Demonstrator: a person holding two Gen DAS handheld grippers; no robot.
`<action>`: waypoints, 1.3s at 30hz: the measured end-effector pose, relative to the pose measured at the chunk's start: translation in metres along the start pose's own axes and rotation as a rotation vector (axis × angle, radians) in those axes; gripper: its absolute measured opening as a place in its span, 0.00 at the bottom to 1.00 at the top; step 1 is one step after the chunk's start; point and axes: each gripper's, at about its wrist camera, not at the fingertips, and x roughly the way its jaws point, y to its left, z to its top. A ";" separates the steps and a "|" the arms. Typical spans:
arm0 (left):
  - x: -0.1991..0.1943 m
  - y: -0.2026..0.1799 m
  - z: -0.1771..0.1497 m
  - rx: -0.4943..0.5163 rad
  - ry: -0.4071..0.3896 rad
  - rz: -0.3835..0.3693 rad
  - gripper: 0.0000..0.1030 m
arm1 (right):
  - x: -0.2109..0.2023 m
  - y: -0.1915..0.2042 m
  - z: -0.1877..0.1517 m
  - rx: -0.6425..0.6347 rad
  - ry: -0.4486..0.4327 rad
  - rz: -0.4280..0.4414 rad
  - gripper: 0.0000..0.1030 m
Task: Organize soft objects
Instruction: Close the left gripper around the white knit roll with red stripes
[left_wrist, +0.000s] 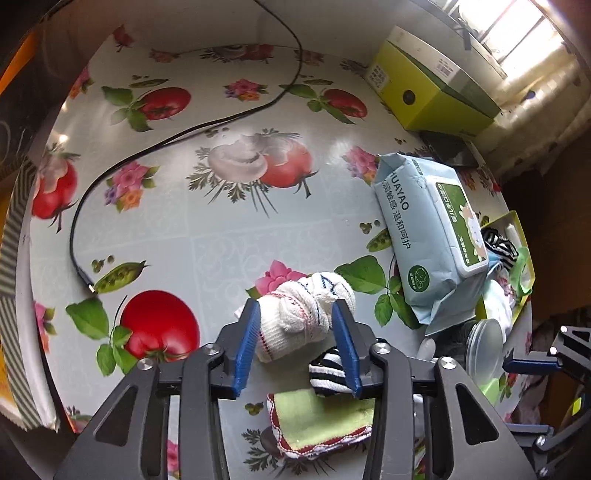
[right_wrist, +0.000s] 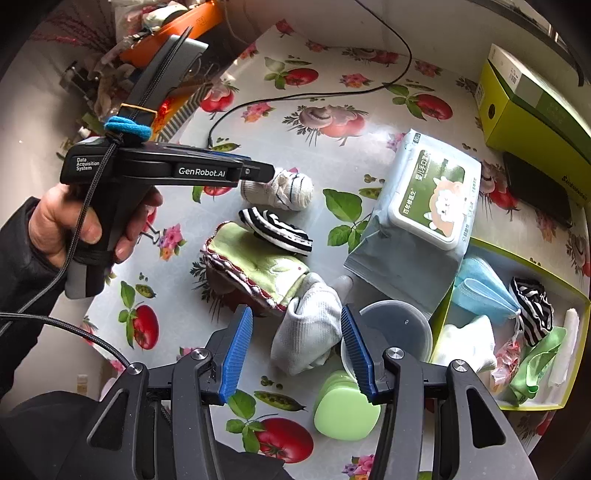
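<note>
Overhead, the left gripper stood wide around a rolled white knit sock mid-bench, pads apart from it. Soft, light, compressible; best pinched across its bundled middle. The right gripper hung half-open above a grey sock.

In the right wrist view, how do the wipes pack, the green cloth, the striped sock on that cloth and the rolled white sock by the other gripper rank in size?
1. wipes pack
2. green cloth
3. and 4. striped sock and rolled white sock look alike; the white one lies farther from the camera, so I won't rank them.
</note>
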 end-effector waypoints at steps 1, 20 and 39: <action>0.003 -0.003 0.001 0.029 0.008 -0.004 0.44 | 0.001 -0.001 0.000 0.002 0.003 -0.001 0.48; 0.020 0.011 -0.024 -0.079 0.074 -0.042 0.47 | 0.007 -0.002 0.004 0.000 0.015 0.013 0.48; -0.034 0.060 -0.100 -0.388 -0.040 -0.032 0.46 | 0.056 0.046 0.021 -0.283 0.144 0.036 0.48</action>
